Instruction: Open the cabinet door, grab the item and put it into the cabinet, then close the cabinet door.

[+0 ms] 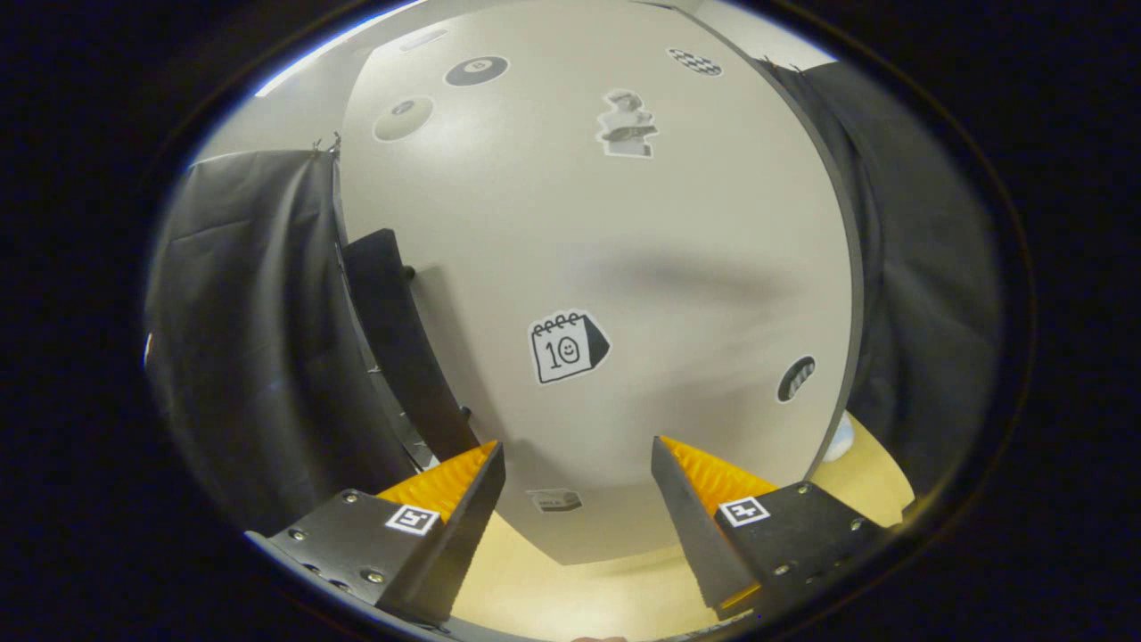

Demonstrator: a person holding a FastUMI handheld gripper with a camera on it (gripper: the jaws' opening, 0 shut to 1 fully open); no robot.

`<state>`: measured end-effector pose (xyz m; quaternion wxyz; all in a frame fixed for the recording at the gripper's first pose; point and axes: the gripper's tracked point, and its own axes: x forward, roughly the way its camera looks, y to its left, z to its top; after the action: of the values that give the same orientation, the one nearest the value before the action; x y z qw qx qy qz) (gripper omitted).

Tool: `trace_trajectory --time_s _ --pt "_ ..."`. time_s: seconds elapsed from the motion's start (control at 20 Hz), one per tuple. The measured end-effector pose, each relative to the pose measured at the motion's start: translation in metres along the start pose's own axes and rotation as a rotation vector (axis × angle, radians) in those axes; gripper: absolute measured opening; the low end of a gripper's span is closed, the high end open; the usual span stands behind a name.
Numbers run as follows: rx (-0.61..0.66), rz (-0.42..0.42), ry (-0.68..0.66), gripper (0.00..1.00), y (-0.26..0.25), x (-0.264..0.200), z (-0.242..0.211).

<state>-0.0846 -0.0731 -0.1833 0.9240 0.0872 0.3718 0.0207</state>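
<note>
The jaws (578,464) stand spread wide with nothing between them, pointed at the front of the cabinet door (588,267), which rises just ahead of them over the pale wooden desk (570,597). The door looks to be shut or nearly so; its lower edge sits just above the desk beyond the fingertips.

Taking the calendar sticker (567,346) as the landmark: it sits on the door panel straight ahead of the gap between the jaws. The sticker carries the number "10" with a small smiling face under it, the only writing that can be read. Left of it, along the door's edge, a dark bar handle (401,343) stands off the panel on small posts. Above the sticker is a sticker of a bust figure (627,125), and higher and to the left an eight-ball sticker (476,69) and another round one (403,118). Right and slightly below is a small dark oval sticker (796,379). Below it, near the door's bottom edge, a small label (554,500) is too blurred to read.

The door is judged a stiff, flat, smooth board, light to swing on its hinges; its face offers no purchase, so the handle is the place to take hold, the jaws closing across the bar. The item to be stored cannot be made out; a small white shape (840,439) past the door's right edge is too little seen to name
</note>
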Motion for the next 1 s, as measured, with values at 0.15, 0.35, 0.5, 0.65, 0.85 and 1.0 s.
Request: trace_trajectory --time_s 0.15,0.35,0.5,0.65,0.85,1.0 --pt "0.004 0.013 0.005 0.98 0.001 0.003 0.000" --pt "-0.006 0.019 0.012 0.98 0.001 0.009 0.000" --pt "0.003 0.025 0.022 0.98 0.001 0.014 0.000" --pt "0.005 0.019 0.022 0.98 -0.002 0.023 0.003" --pt "-0.002 0.030 0.025 0.98 0.000 0.024 0.001" --pt "-0.009 0.038 0.028 0.98 0.001 0.023 -0.001"
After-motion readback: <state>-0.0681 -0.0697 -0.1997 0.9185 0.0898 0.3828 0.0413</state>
